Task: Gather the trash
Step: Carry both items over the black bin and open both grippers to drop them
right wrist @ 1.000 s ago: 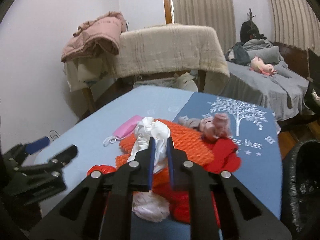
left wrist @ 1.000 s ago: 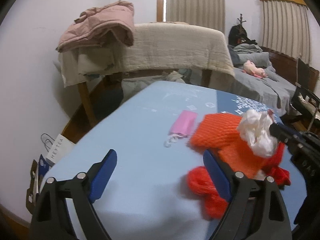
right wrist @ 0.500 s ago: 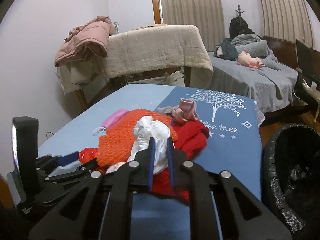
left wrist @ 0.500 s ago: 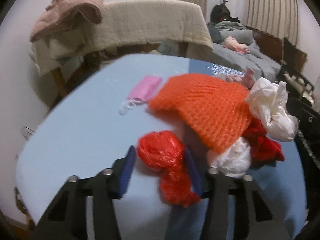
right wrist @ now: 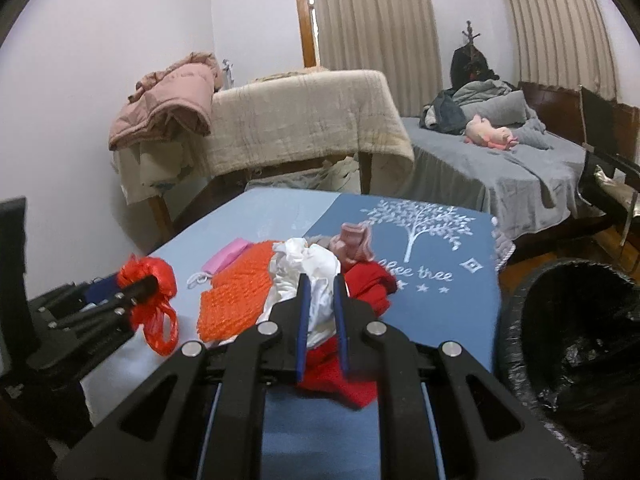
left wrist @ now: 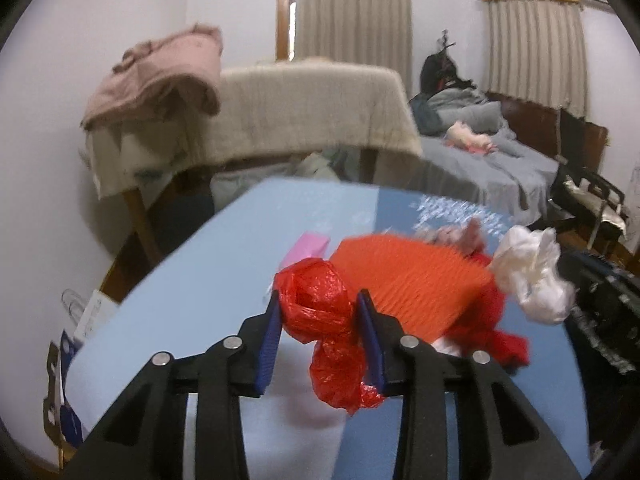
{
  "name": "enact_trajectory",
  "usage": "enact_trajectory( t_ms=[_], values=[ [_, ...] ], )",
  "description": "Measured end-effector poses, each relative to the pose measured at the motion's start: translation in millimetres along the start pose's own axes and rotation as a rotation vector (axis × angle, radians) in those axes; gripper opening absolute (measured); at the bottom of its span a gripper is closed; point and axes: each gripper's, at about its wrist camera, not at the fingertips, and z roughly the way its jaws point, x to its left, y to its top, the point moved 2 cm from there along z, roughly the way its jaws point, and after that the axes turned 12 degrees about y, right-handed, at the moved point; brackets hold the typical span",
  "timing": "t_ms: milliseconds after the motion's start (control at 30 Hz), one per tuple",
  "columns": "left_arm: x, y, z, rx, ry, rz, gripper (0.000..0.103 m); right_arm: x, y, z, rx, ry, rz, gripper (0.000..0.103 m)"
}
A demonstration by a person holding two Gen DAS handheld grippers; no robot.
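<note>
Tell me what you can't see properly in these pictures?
- Bin, right wrist view: cut off by the picture's edge; its inside is too dark to tell what it holds.
- Red cloth, both views: mostly hidden under the orange net and the right gripper.
- Pink mask, left wrist view: blurred, partly behind the red bag.
- Paper bags, left wrist view: cut off by the table.

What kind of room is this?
Most likely a bedroom: there's a bed with grey bedding, a pink plush toy lying on it, and curtains over the window.
</note>
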Motion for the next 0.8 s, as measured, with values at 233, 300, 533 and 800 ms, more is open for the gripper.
enact_trajectory(
  t_ms=[233,300,533,800],
  values=[
    [-58,29,-21,-0.051,-0.158,0.046,0.037,-38,4,-42,-0.038,-0.101,0.043,0.011],
    [-81,32,-24,-0.053,-0.215,0.067,0.037,-55,2,-56,-0.046,-0.151,0.058,0.011],
    [-167,35,-30,-0.058,-0.384,0.139,0.037,-124,-14,-107,-0.070,-0.350,0.124,0.011],
    [-261,37,-31,-0.031,-0.538,0.188,0.037,-188,-43,-146,-0.067,-0.527,0.207,0.011]
  ],
)
